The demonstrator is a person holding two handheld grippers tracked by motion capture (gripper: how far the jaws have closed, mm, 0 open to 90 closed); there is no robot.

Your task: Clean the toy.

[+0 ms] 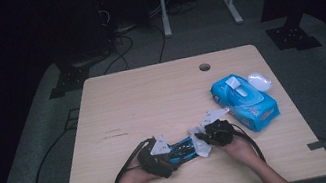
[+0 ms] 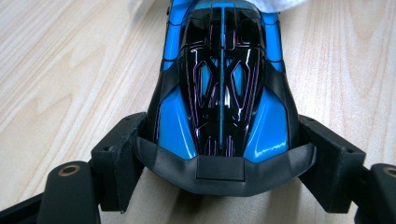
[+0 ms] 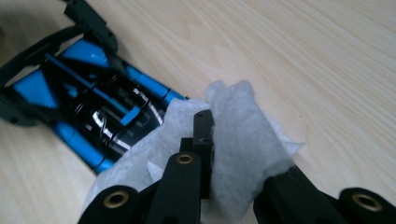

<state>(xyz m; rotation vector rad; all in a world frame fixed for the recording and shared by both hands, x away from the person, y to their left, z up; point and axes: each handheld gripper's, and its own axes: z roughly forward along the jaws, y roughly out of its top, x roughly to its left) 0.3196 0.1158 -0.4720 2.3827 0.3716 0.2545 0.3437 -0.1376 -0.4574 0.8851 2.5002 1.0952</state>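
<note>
A blue and black toy car (image 1: 181, 148) lies on the wooden table (image 1: 152, 98), near the person's edge, between the two hands. The left gripper (image 2: 219, 154) has its jaws squeezed on the two sides of the car's rear end and holds it. The right gripper (image 3: 210, 140) has its jaws pinched together on a white wipe (image 3: 233, 135). The wipe touches the other end of the car. Far to the right, a blue pack of wipes (image 1: 245, 101) lies on the table. A small white lid (image 1: 259, 81) sits just beside the pack.
</note>
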